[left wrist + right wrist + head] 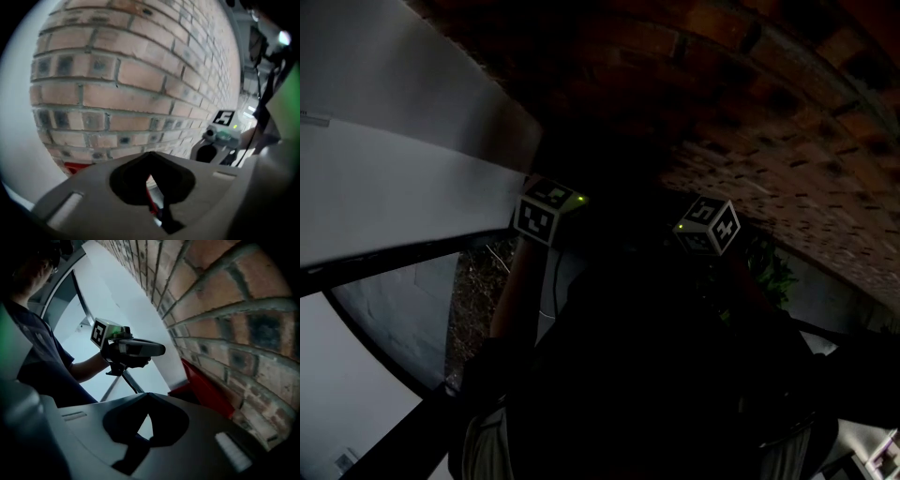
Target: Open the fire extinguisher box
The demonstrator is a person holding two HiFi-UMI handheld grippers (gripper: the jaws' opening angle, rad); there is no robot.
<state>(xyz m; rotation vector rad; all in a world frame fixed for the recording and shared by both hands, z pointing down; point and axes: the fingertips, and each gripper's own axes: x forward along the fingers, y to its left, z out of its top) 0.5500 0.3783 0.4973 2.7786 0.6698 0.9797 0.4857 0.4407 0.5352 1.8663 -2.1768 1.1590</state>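
Note:
The red fire extinguisher box [208,392] sits low against the brick wall [225,310]; only its top edge and one side show. In the left gripper view a strip of the red box [77,166] shows under the bricks. Neither gripper touches it. My left gripper [150,153] is shut and empty, its tips meeting in front of the wall. My right gripper [147,395] is also shut with nothing between its jaws. Each gripper view shows the other gripper held up beside it. The head view is very dark; only the two marker cubes [546,211] [710,225] stand out.
The brick wall [140,70] fills most of the left gripper view. A pale smooth panel [136,319] adjoins the bricks beside the box. A person's arm and dark-sleeved body [42,366] stand to the left in the right gripper view. Green leaves [769,272] show low right.

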